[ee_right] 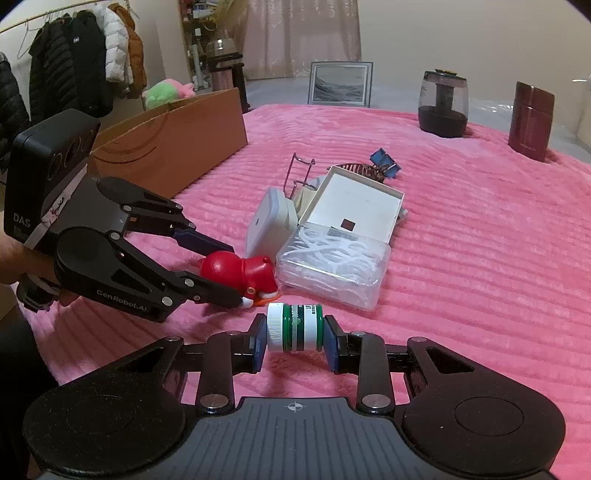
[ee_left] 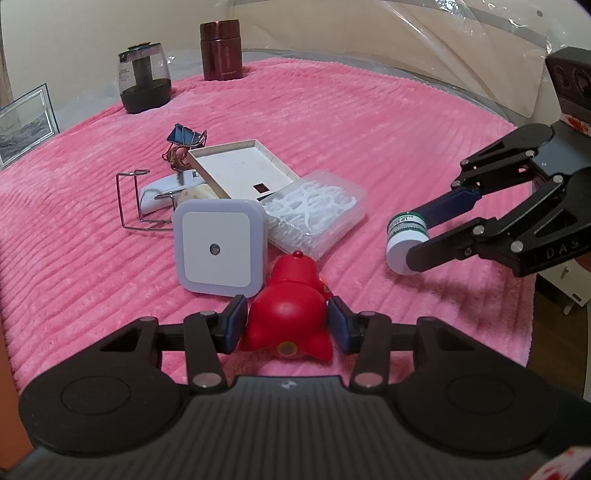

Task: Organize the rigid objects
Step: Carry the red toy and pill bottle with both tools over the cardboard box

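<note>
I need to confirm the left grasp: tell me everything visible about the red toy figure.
The glossy red plastic toy figure, rounded, with stubby limbs and orange-and-white detail beneath, lies tipped over on the pink ribbed blanket. The left claw presses its blue pads on both flanks. The white square night light stands just beyond it; contact is unclear.

We see a pink ribbed blanket [ee_right: 461, 240] covering the whole work surface. At 12 o'clock in the right wrist view a framed picture [ee_right: 340, 83] stands upright, beige curtains [ee_right: 303, 33] behind it. At 10 o'clock jackets hang on a clothes rail [ee_right: 74, 62], a green and pink plush toy [ee_right: 168, 92] below them. A brown cardboard box [ee_right: 173, 136] sits at 9 to 10. Walls are cream; light is dim, warm, indoor.
</note>
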Motion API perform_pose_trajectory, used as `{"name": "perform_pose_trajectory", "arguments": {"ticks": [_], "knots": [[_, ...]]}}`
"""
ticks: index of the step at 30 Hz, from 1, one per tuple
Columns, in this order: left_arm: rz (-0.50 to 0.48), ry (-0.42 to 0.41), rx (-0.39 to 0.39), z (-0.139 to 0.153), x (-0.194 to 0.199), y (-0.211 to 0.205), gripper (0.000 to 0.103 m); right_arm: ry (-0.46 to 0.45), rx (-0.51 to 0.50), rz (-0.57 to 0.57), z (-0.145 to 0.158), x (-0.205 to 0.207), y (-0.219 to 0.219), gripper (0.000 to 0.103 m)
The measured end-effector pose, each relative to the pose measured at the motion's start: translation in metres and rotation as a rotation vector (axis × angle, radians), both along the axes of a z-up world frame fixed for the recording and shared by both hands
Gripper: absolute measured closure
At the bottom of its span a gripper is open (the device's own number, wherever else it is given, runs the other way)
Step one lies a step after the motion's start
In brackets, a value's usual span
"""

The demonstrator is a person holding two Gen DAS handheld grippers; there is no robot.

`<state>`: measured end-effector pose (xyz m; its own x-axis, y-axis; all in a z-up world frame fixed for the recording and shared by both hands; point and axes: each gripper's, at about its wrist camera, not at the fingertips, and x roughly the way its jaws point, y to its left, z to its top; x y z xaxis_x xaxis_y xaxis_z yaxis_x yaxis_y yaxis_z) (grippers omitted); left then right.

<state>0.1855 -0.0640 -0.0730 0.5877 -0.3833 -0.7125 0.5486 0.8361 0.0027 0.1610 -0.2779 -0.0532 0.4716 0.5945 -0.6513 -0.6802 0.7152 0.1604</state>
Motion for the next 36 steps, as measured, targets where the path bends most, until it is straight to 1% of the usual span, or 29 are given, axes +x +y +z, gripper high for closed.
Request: {"name": "perform_pose_trajectory", "arguments": {"ticks": [5,11,15,19,21,30,33,36], "knots": [[-0.005,0.013,0.028,-0.002,-0.001,-0.002,0.061,0.002,0.008,-0.013,0.0,-0.003,0.002,0.075],[-0.019,0.023,0.035,-0.004,0.001,-0.002,0.06,-0.001,0.023,-0.028,0.002,-0.006,0.003,0.075],[-0.017,0.045,0.036,-0.006,0.002,-0.003,0.061,-0.006,0.023,-0.043,0.004,-0.008,0.002,0.075],[0.014,0.063,0.006,-0.004,-0.001,0.001,0.062,-0.013,0.027,-0.069,0.009,-0.011,0.001,0.075],[0.027,0.064,-0.014,-0.001,-0.004,0.004,0.062,-0.016,0.029,-0.079,0.011,-0.013,0.0,0.075],[0.048,0.064,-0.052,0.014,-0.024,0.01,0.062,-0.024,0.033,-0.113,0.02,-0.026,0.004,0.075],[0.057,0.051,-0.066,0.025,-0.033,0.015,0.062,-0.031,0.033,-0.111,0.025,-0.028,0.007,0.075],[0.073,0.021,-0.072,0.042,-0.041,0.022,0.062,-0.046,0.041,-0.106,0.035,-0.031,0.013,0.075]]}}
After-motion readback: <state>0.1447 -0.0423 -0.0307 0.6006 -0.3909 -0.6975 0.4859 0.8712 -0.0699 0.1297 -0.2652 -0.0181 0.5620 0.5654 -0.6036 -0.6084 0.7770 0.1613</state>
